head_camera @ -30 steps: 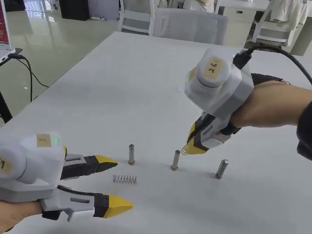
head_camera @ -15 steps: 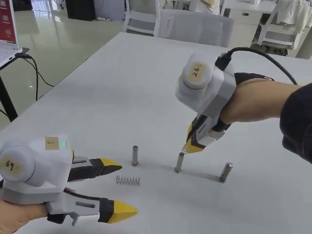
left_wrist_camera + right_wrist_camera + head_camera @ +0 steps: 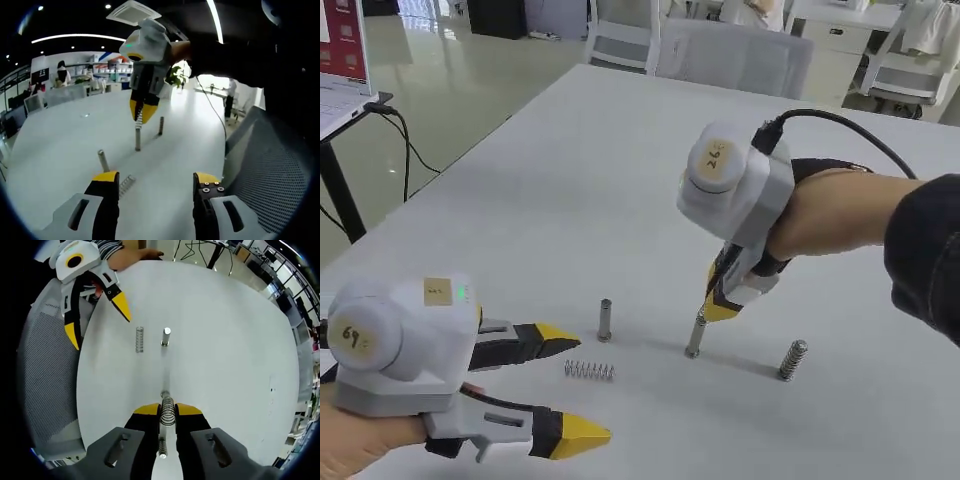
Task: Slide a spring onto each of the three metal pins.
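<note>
Three metal pins stand on the white table (image 3: 550,190). The right pin (image 3: 792,360) wears a spring. My right gripper (image 3: 723,308) is shut on a second spring (image 3: 168,411) and holds it right over the top of the middle pin (image 3: 695,337). The left pin (image 3: 605,320) is bare. A loose spring (image 3: 590,370) lies flat in front of it. My left gripper (image 3: 575,388) hovers open near the loose spring, with nothing between its fingers. In the left gripper view the right gripper (image 3: 142,109) hangs over the middle pin (image 3: 137,141).
A black cable (image 3: 840,125) runs from the right gripper along the person's forearm. Chairs (image 3: 730,55) stand past the table's far edge. A laptop (image 3: 340,70) sits on a stand at the far left.
The right gripper has moved left and down with its spring, from beside the middle pin to just over its top. The left gripper has stayed open.
</note>
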`<state>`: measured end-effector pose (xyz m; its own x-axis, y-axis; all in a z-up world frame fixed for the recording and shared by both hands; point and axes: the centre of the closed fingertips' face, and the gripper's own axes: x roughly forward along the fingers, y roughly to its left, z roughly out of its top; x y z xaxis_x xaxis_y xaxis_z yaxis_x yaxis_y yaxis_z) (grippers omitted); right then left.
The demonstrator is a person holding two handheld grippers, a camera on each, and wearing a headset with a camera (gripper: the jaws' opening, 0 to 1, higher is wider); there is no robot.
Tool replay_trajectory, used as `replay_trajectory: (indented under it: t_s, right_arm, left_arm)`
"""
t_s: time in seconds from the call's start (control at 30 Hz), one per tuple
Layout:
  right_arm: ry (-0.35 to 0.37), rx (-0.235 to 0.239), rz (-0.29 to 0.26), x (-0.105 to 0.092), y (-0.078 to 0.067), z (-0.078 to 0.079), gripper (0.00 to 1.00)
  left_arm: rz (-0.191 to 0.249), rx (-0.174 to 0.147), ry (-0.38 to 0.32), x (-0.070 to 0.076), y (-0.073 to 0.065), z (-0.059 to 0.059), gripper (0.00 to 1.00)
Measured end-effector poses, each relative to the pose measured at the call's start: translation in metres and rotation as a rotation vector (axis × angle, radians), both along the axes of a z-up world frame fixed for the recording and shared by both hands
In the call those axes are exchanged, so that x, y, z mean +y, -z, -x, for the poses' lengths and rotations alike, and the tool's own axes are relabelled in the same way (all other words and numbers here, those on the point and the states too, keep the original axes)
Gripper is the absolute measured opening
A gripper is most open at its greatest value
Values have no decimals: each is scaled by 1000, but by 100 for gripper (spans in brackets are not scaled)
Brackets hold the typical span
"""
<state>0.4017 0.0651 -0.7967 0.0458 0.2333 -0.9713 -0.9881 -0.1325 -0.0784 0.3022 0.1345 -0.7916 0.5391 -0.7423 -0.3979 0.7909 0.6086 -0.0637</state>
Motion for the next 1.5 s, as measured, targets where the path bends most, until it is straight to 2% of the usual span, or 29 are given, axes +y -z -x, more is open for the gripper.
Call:
replay_trajectory:
  t_s: [0.2, 0.67, 1.2, 1.5]
  right_arm:
    - [0, 13, 13, 2, 4, 1, 9]
    - [-19, 27, 82, 5, 28, -2, 9]
    - [-15, 40, 123, 5, 54, 2, 9]
    - [-13, 29, 128, 4, 59, 2, 9]
  left_arm:
    - [3, -2, 0, 0, 0, 0, 54]
    - [0, 3, 3, -1, 2, 0, 53]
    - [-1, 4, 1, 0, 2, 0, 52]
    - [0, 3, 0, 1, 2, 0, 52]
